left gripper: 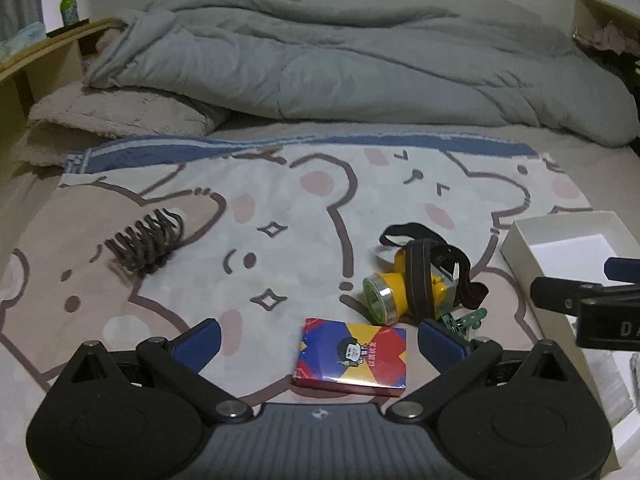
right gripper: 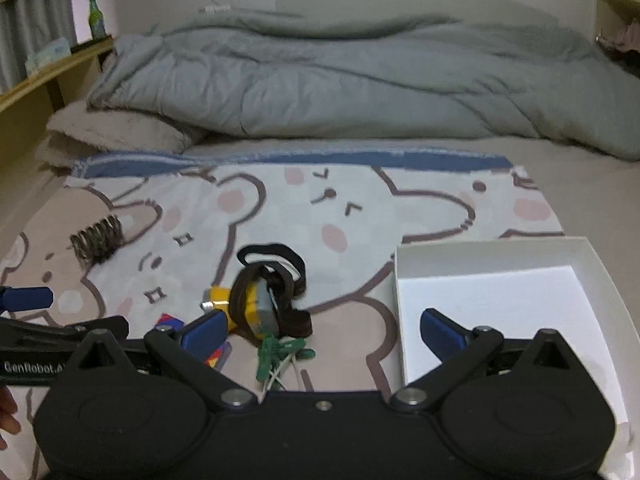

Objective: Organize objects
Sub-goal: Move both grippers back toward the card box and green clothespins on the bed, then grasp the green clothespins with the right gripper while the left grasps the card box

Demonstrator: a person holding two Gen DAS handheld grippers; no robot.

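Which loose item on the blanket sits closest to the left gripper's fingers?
The card box, lying flat between the open left gripper fingers. The headlamp and green clip lie beyond; the coil is far left.

Card pack (left gripper: 351, 354) nearest on blanket (left gripper: 304, 200), headlamp (left gripper: 412, 280) behind, clips (left gripper: 464, 318) beside headlamp, box (right gripper: 500, 280) right, hair claw (left gripper: 146, 242) far left

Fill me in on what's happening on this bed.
A person with two handheld grippers is tidying small items on a bear-print blanket. The left gripper is open around a colourful card box, not yet closed on it. The right gripper hangs open near the white box. A yellow headlamp, green clip and hair claw lie loose.
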